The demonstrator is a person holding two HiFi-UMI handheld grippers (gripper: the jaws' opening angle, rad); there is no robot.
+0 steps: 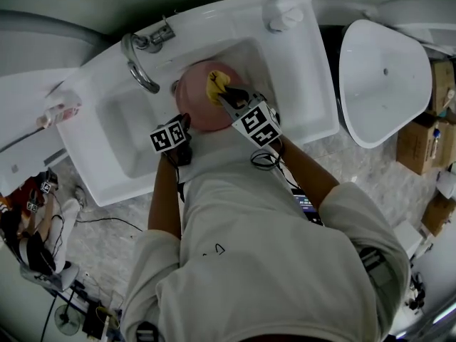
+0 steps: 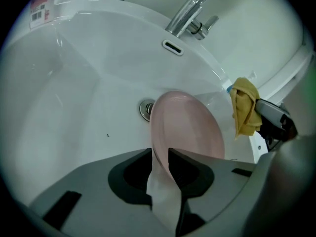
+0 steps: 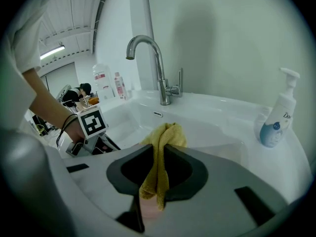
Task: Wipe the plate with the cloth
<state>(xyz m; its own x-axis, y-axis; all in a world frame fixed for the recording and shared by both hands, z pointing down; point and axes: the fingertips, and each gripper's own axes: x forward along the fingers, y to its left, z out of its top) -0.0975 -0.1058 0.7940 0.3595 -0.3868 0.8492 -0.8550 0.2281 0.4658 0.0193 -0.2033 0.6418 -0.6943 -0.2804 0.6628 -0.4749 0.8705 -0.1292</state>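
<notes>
Jaws of left gripper (image 2: 160,154) are clamped on the near rim of the pink plate (image 2: 187,127), held on edge in the sink (image 2: 74,83) by the drain (image 2: 146,109). Right gripper (image 3: 158,149) jaws are pinched on the yellow cloth (image 3: 165,135), which hangs at the plate's 3 o'clock in the left gripper view, contact unclear. To wipe well, I'd hold the left grip firm so the plate can't pivot and press the cloth flat across its face, rim to rim; count: one plate, one cloth, two grippers, one tap (image 3: 148,63), one soap bottle (image 3: 277,117).
</notes>
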